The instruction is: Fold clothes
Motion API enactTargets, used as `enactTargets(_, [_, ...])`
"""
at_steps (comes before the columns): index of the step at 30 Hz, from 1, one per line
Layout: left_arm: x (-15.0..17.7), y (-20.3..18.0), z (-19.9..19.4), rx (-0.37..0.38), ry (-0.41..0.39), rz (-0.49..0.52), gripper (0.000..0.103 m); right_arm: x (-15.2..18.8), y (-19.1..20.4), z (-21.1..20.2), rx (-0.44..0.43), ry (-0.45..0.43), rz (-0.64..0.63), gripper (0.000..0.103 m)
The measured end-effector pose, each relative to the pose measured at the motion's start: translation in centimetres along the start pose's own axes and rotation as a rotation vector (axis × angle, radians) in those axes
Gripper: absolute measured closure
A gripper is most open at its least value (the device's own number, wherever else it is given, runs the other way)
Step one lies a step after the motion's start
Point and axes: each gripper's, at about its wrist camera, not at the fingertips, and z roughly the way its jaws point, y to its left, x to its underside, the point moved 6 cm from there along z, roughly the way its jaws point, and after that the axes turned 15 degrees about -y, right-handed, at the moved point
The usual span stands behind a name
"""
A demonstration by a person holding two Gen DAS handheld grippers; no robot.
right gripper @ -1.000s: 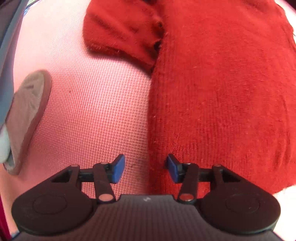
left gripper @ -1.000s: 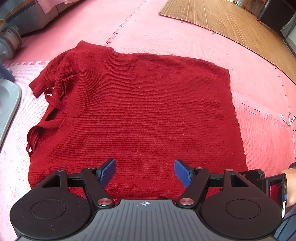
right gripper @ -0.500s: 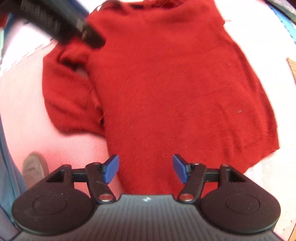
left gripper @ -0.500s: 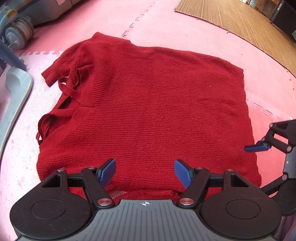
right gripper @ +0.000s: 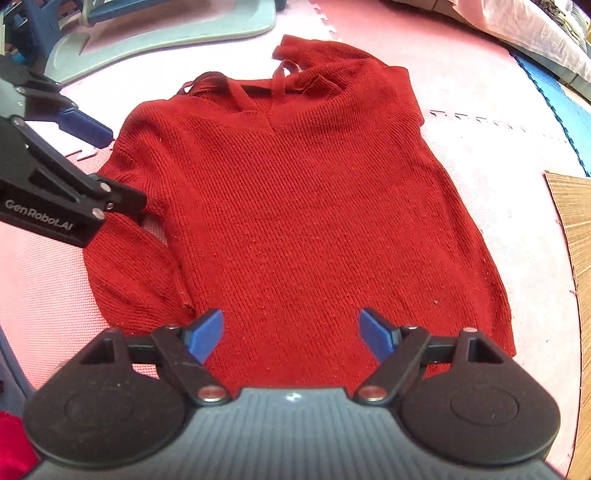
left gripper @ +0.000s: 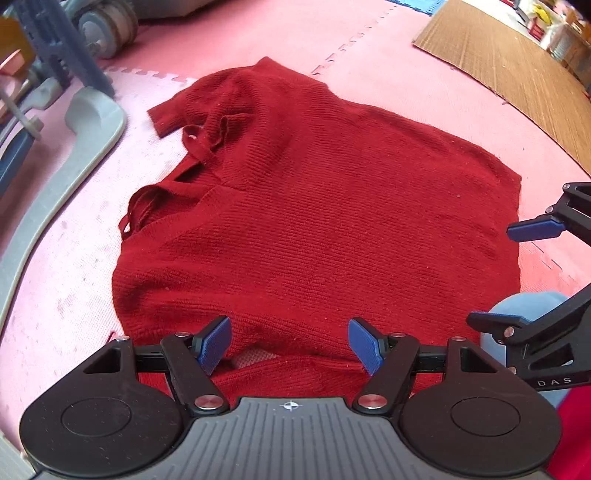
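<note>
A dark red knit sweater (left gripper: 325, 221) lies spread flat on the pink foam mat, its neckline with thin straps (right gripper: 280, 85) at the far end in the right wrist view. One sleeve (right gripper: 129, 269) is folded in along the left side there. My left gripper (left gripper: 290, 345) hovers open above the sweater's near edge, nothing between its blue pads. My right gripper (right gripper: 291, 334) hangs above the hem with its jaws opening and nothing between them. Each gripper shows at the edge of the other's view: the right gripper (left gripper: 517, 273) and the left gripper (right gripper: 92, 162).
A grey plastic base (left gripper: 85, 147) and a wheeled frame (left gripper: 107, 29) stand left of the sweater. A woven straw mat (left gripper: 517, 66) lies at the far right. A blue-clad knee (left gripper: 524, 306) shows beside the right gripper. Blue mat tiles (right gripper: 554, 88) border the pink floor.
The right gripper rose from close over the sleeve edge to high above the whole sweater, its jaws spreading wider. The left gripper shifted and rolled a little, staying open; the right gripper came into its view.
</note>
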Motion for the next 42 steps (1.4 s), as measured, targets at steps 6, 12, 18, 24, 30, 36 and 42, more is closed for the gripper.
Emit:
enactTargets(6, [-0.2,2.2,-3.1,-0.1,-0.015,-0.204,0.031,-2.7,0.0,1.7,-0.08,-0.003,-0.097,0.019])
enactTargets(12, [2.3,2.1,-4.6,-0.184,0.066,-0.346,0.031,-3.6,-0.5,2.9,-0.167,0.035,-0.142,0.017])
enactTargets(18, [4.4,-0.8,-5.1,-0.235,0.084,-0.455,0.031,-4.0,-0.6,4.0,-0.217,-0.009,-0.215,0.017])
enactTargets(24, [9.9,-3.3,-4.7,-0.294,0.165,-0.505,0.031,-3.6,0.7,5.5,-0.303,-0.093,-0.263,0.016])
enactTargets(30, [15.8,-4.0,-3.0,-0.293,0.234,-0.629,0.031,-1.4,2.7,3.9,-0.387,-0.059,-0.393,0.016])
enactTargets(36, [18.4,-4.0,-2.0,-0.314,0.261,-0.712,0.031,0.7,3.9,3.4,-0.385,-0.027,-0.529,0.013])
enactTargets(42, [18.8,-4.0,-1.8,-0.335,0.226,-0.76,0.031,1.8,5.2,3.0,-0.424,-0.036,-0.555,0.013])
